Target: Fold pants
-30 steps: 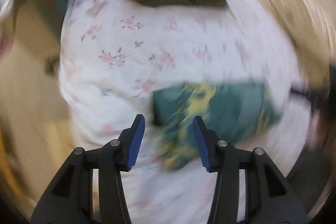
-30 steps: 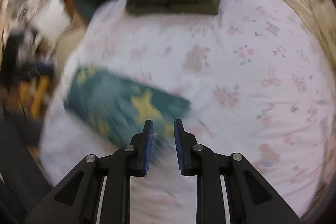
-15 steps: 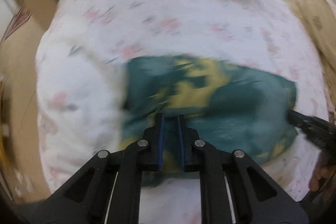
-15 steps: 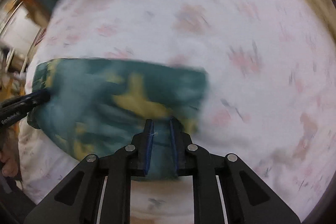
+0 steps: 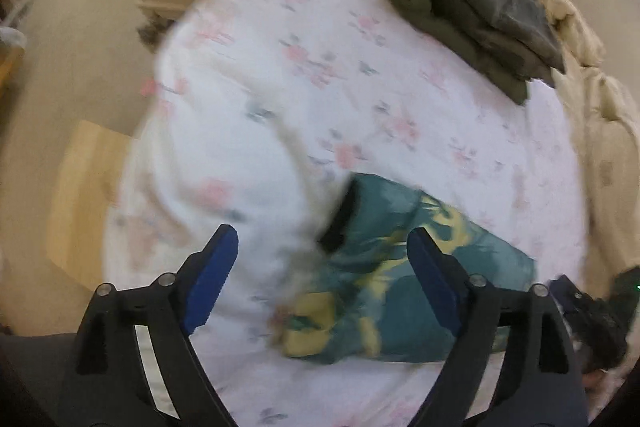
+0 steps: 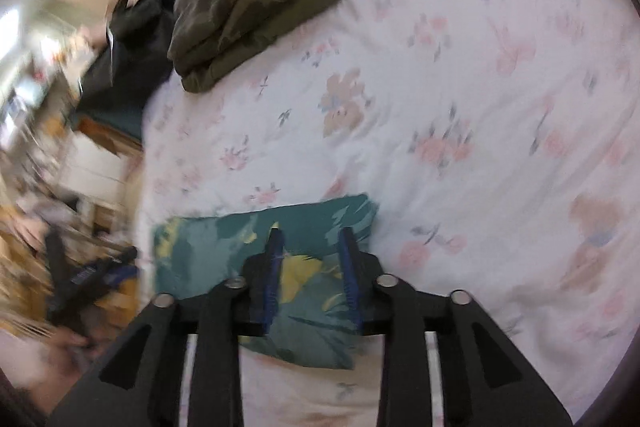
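Observation:
The teal pants with yellow print (image 5: 404, 275) lie folded in a small bundle on the white floral bedspread (image 5: 304, 75). My left gripper (image 5: 320, 239) is wide open and empty, above and left of the bundle. In the right wrist view the pants (image 6: 248, 235) lie under my right gripper (image 6: 310, 239), whose jaws stand apart over the cloth, not pinching it. The right gripper shows at the left view's lower right edge (image 5: 576, 303); the left gripper shows blurred in the right view (image 6: 92, 275).
A folded olive-green garment (image 5: 476, 7) lies at the far side of the bed, also in the right wrist view (image 6: 248, 7). A beige blanket (image 5: 600, 107) lies along the right. Dark clothing (image 6: 132, 39) and cluttered furniture stand left of the bed.
Both grippers were shut on the teal pants half a second ago. Both have opened and let go, and the left gripper has pulled back and to the left.

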